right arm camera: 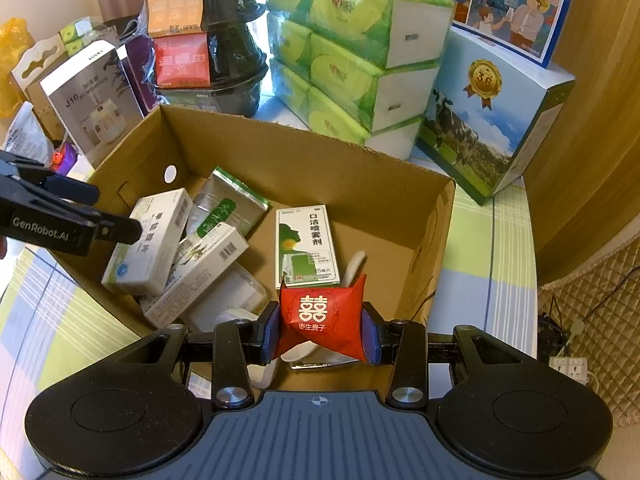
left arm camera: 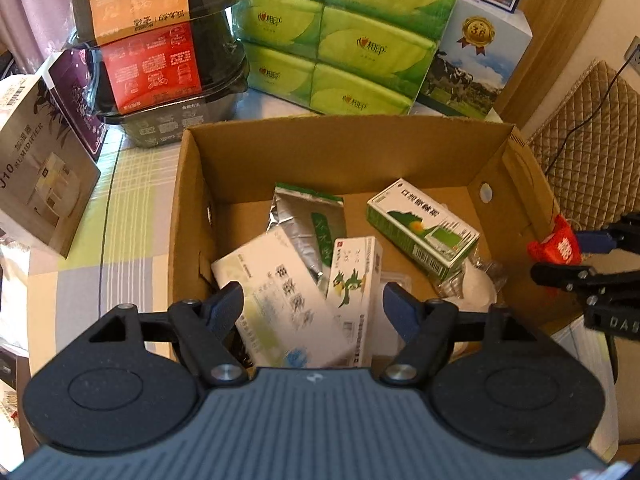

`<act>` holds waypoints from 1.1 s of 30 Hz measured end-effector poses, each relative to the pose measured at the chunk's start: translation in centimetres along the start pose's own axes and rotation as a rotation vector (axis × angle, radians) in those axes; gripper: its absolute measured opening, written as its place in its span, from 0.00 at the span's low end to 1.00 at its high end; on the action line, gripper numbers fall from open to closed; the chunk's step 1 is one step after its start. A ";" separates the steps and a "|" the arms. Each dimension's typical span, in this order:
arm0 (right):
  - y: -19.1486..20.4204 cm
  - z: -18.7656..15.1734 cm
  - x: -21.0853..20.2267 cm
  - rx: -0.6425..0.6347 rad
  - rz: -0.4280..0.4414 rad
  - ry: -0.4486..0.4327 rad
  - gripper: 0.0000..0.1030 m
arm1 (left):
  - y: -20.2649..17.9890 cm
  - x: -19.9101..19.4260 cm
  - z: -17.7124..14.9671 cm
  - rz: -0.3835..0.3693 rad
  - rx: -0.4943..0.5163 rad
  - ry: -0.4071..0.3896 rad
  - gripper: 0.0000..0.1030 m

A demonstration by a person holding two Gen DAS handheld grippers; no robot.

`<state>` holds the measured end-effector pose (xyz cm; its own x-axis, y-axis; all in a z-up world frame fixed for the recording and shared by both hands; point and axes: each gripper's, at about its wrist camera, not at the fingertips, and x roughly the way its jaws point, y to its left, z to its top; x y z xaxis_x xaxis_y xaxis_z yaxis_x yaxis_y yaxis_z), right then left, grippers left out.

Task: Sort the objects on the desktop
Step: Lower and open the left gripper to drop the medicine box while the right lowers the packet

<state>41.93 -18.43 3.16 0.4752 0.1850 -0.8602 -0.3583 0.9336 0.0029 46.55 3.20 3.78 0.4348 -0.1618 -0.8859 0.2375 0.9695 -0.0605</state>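
Observation:
An open cardboard box (left arm camera: 340,124) (right arm camera: 320,140) stands on the checked tablecloth. In it lie a green-and-white spray carton (left arm camera: 424,224) (right arm camera: 306,244), a foil pouch (left arm camera: 308,220) (right arm camera: 228,208), a white medicine box (left arm camera: 280,300) (right arm camera: 148,240) that looks blurred, and a slim box with a bird print (left arm camera: 352,276) (right arm camera: 200,276). My left gripper (left arm camera: 314,306) (right arm camera: 116,213) hangs open over the box's near-left part with nothing between its fingers. My right gripper (right arm camera: 322,332) (left arm camera: 568,256) is shut on a red packet (right arm camera: 322,316) (left arm camera: 554,246) above the box's right side.
Behind the box stand green tissue packs (left arm camera: 352,36) (right arm camera: 352,52), stacked black bowls (left arm camera: 160,40) (right arm camera: 208,32) and a milk carton case (right arm camera: 492,120). A humidifier box (left arm camera: 40,184) (right arm camera: 92,100) sits at the left. A quilted chair (left arm camera: 592,140) is off the table's right edge.

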 end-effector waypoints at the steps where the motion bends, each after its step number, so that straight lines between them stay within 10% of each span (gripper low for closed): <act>1: 0.0 0.0 0.0 0.001 0.000 0.000 0.38 | 0.1 0.0 -0.1 0.002 0.001 0.001 0.71; 33: 0.9 0.4 -0.4 -0.002 0.007 -0.010 0.38 | -0.5 -0.5 -1.0 0.001 0.057 0.017 0.71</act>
<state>41.76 -17.58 3.75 0.4804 0.1947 -0.8552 -0.3630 0.9318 0.0082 45.34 2.93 3.76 0.4203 -0.1571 -0.8937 0.2863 0.9575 -0.0337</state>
